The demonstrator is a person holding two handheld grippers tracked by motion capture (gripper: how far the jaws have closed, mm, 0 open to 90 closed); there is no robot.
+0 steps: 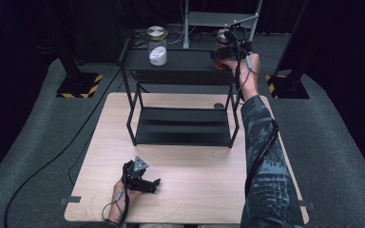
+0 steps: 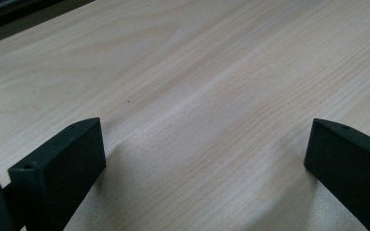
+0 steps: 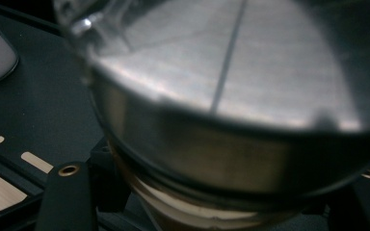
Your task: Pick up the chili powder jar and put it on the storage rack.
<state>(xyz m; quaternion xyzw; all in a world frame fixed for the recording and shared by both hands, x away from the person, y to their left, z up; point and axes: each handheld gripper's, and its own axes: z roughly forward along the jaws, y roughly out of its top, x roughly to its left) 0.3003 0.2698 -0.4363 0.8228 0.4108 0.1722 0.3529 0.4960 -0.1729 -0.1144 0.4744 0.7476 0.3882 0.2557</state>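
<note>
On the top shelf of a black two-tier rack point(image 1: 180, 64) stands a glass jar point(image 1: 157, 46) with a metal lid and white contents, at the left. At the right end of that shelf, my right gripper point(image 1: 228, 53) is shut on a second jar point(image 1: 223, 45) with brownish contents. In the right gripper view this jar's metal lid point(image 3: 231, 62) looms close, and my right gripper point(image 3: 217, 197) clasps the glass just under it. My left gripper point(image 1: 148, 184) rests on the wooden table point(image 1: 195, 180) near its front edge. The left gripper point(image 2: 204, 149) is open over bare wood.
The rack's lower shelf point(image 1: 183, 126) stands on the far half of the table. A small dark round spot point(image 1: 218, 106) lies by the rack's right rear leg. Cables trail off the table's left side, and black stands with striped bases point(image 1: 78, 88) flank the table.
</note>
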